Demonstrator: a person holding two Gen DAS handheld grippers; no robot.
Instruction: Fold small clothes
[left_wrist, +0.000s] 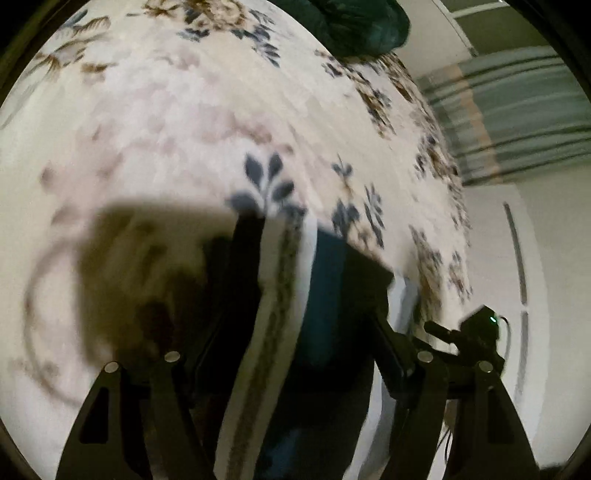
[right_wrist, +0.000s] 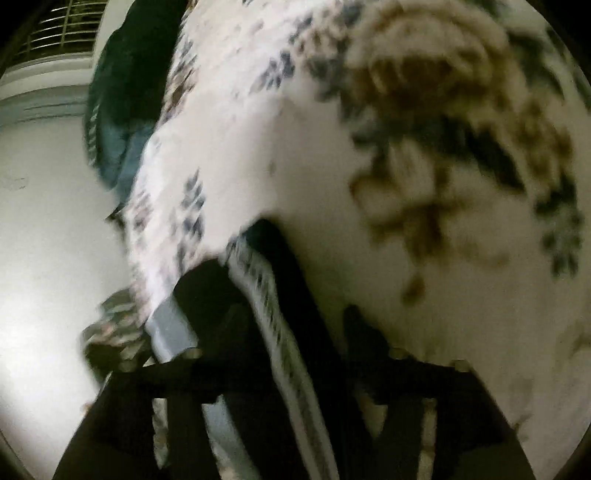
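Observation:
Both views are blurred by motion. In the left wrist view my left gripper (left_wrist: 291, 236) is shut on a small garment (left_wrist: 280, 317), white with a patterned stripe and a dark blue part, which hangs between the fingers above the floral bedspread (left_wrist: 184, 122). In the right wrist view my right gripper (right_wrist: 258, 251) is shut on the same garment's white patterned edge (right_wrist: 273, 314), also above the bedspread (right_wrist: 332, 155). The other gripper (left_wrist: 476, 332) shows at the lower right of the left view.
A dark green cloth heap (left_wrist: 354, 26) lies at the bed's far end; it also shows in the right wrist view (right_wrist: 125, 85). The bed's edge runs beside a pale floor (right_wrist: 48, 240). A striped curtain or cloth (left_wrist: 517, 118) hangs at right.

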